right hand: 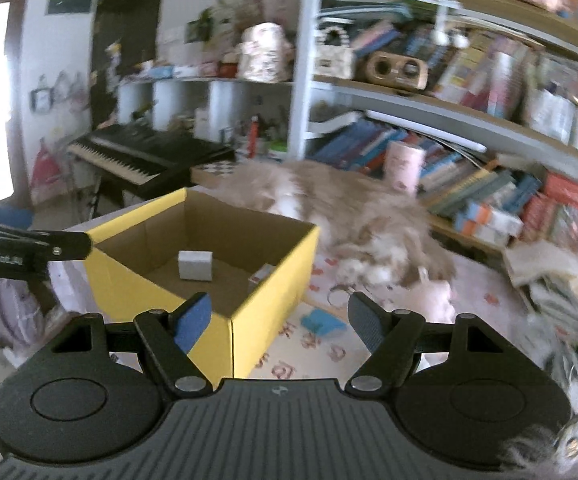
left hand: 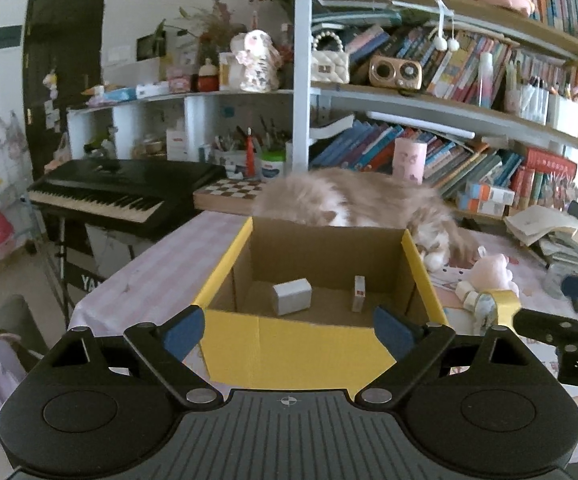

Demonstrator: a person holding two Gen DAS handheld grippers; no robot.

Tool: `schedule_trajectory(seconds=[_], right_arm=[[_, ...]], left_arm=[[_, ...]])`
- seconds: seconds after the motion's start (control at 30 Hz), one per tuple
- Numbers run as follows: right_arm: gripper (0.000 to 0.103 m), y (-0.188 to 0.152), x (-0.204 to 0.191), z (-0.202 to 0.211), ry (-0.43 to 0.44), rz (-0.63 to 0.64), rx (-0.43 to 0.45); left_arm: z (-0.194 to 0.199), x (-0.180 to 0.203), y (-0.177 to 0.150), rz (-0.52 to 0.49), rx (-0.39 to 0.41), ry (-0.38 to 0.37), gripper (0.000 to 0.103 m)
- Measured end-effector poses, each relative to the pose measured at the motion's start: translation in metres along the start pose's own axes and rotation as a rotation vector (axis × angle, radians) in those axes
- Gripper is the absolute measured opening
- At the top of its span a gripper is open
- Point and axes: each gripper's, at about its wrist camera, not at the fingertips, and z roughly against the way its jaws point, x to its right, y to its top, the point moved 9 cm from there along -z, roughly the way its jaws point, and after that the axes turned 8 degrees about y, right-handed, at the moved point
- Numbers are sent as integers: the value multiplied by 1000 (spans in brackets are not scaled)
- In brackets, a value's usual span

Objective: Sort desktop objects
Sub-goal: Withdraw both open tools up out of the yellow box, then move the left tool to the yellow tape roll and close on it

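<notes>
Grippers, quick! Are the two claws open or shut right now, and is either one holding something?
Left gripper: open, holding nothing, over the yellow box.
Right gripper: open, holding nothing.

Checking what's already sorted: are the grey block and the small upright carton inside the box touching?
Apart. The left wrist view shows bare cardboard floor between the grey block and the small carton inside the box.

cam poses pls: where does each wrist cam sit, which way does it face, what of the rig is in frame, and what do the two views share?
Left wrist: on the left gripper, facing the yellow box head-on; own fingers open, right gripper at right edge.
Right wrist: on the right gripper, beside the box's right corner; own fingers open, left gripper at left edge.
Shared: box, grey block, cat, bookshelf.
</notes>
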Motion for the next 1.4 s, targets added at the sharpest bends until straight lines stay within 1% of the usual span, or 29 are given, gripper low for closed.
schedule_trajectory(seconds=[0.17, 0.23, 0.27, 0.33, 0.47, 0.6, 0.73, 0.93, 1.03, 1.1, 1.23, 1.4], right_arm=[[74, -21, 6, 21, -83, -70, 10], [76, -30, 9, 30, -120, -100, 21], [78, -35, 11, 35, -141, -116, 24], [79, -45, 13, 41, -175, -139, 24], [80, -69, 11, 51, -222, -158, 4], [82, -92, 9, 60, -267, -186, -15], [83, -108, 9, 65, -293, -206, -30], [84, -122, 16, 66, -296, -256, -52], [84, -132, 20, 65, -302, -274, -85], [85, -137, 24, 63, -302, -281, -105], [86, -139, 32, 62, -299, -287, -117], [86, -143, 46, 62, -313, -290, -138]], left_arm=[[17, -5, -13, 12, 13, 5, 94], [21, -5, -19, 13, 9, 3, 95], [24, -4, -23, 11, 6, 2, 97], [27, -1, -31, 0, -6, -2, 99], [31, 7, -48, -21, -34, -22, 99], [34, 14, -65, -29, -55, -26, 99], [36, 21, -79, -26, -74, -33, 99], [37, 36, -93, -22, -114, -58, 100], [38, 47, -101, -26, -126, -69, 100], [38, 56, -104, -40, -132, -81, 100], [34, 75, -105, -79, -138, -99, 100], [27, 95, -105, -91, -149, -124, 100]])
